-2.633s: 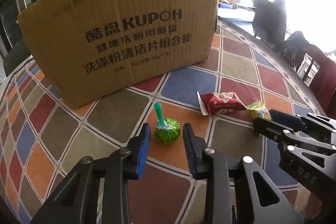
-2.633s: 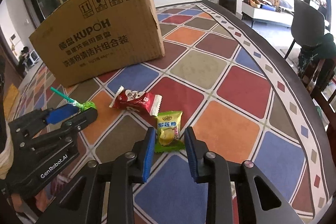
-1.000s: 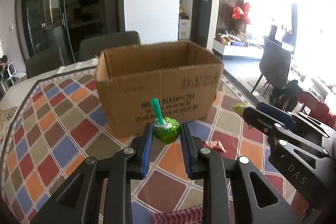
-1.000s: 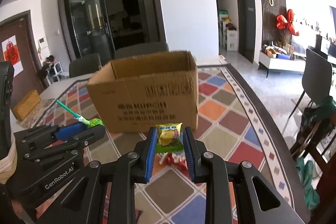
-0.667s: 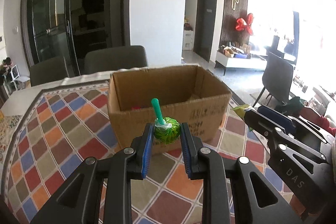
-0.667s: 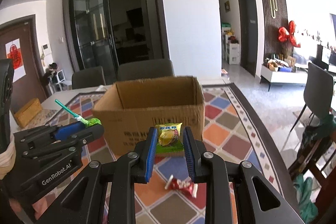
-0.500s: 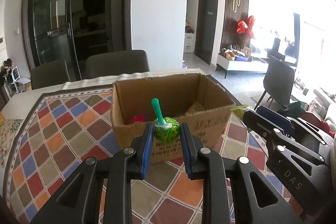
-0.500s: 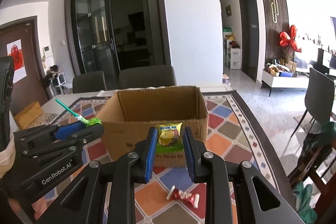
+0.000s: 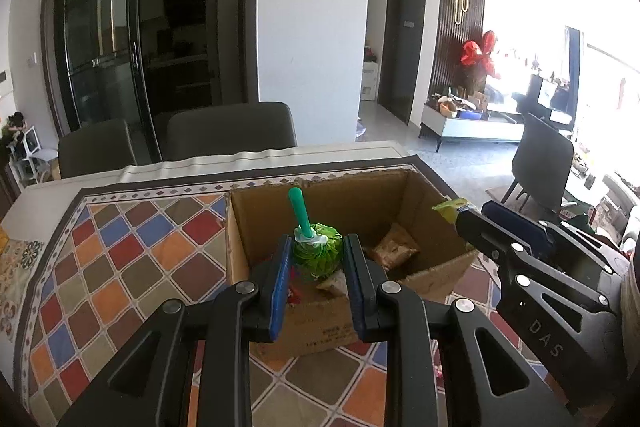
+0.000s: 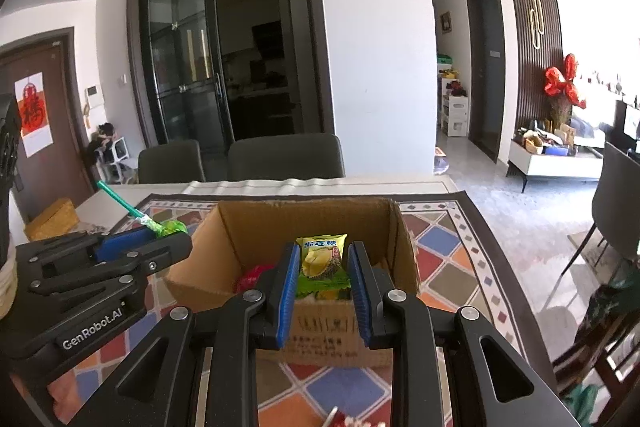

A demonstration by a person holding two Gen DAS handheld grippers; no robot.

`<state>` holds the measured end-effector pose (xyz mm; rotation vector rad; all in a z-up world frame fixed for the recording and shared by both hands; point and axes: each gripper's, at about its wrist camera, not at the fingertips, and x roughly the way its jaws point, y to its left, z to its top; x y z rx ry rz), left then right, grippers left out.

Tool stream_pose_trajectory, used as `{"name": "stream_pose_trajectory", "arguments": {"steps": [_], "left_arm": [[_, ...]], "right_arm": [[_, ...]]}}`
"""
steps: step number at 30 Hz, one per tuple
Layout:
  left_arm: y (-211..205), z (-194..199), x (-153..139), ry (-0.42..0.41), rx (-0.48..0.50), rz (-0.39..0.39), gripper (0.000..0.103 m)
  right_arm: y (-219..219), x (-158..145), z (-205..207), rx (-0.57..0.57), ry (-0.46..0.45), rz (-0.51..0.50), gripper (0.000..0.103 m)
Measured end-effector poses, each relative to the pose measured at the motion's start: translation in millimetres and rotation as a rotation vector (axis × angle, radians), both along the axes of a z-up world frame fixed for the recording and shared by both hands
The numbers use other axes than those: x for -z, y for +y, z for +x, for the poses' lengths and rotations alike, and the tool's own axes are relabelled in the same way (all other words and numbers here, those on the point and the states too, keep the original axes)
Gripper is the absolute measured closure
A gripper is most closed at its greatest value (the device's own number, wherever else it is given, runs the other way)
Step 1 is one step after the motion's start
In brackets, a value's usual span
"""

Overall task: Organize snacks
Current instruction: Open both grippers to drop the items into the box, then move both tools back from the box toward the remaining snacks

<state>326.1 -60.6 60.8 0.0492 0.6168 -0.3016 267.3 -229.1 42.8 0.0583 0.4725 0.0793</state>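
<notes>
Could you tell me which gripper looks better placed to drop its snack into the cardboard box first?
Probably the left gripper: its green lollipop already seems over the cardboard box opening. The right gripper's durian candy packet hangs nearer the front wall.

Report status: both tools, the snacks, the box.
Left tool shut on green lollipop. Right tool shut on durian candy packet. Both over the open cardboard box, snacks already inside. Nothing in the way.

"genrobot.ai" in white on the left gripper (image 10: 136, 247) body; "das" on the right gripper (image 9: 460, 217) body. yellow-green snack packet (image 10: 322, 261) – chinese chars across its top, too small to read. cardboard box (image 10: 328, 331) front has dark print, illegible. red paper sign (image 10: 34, 113) on the brown door – one chinese char.
</notes>
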Motion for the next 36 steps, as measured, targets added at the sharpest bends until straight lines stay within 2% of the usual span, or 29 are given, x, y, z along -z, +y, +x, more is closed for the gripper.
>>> {"name": "stream_pose_trajectory", "arguments": {"steps": [10,11,12,13,14,18,28,36], "left_arm": [[-4,43,14,0.079,-0.006,0.02,0.076],[-4,45,15,0.082,-0.014,0.021,0.071],[-3,47,16,0.085,-0.024,0.025,0.062],[-2,47,16,0.086,-0.032,0.027,0.058],[-2,45,16,0.083,-0.035,0.025,0.055],[0,34,14,0.072,-0.038,0.031,0.055],[3,-13,3,0.053,-0.025,-0.003,0.051],[-1,-55,6,0.056,-0.001,-0.005,0.048]], "right_arm": [[-2,10,40,0.002,0.067,-0.021,0.076],[-1,10,44,0.004,0.076,-0.027,0.076],[-1,12,47,0.005,0.085,-0.031,0.076],[0,13,51,0.007,0.097,-0.044,0.075],[0,14,53,0.011,0.111,-0.05,0.071],[-3,16,53,0.011,0.132,-0.034,0.067],[-2,5,15,-0.019,0.094,-0.036,0.063],[-9,1,-20,-0.048,0.088,-0.026,0.059]]}}
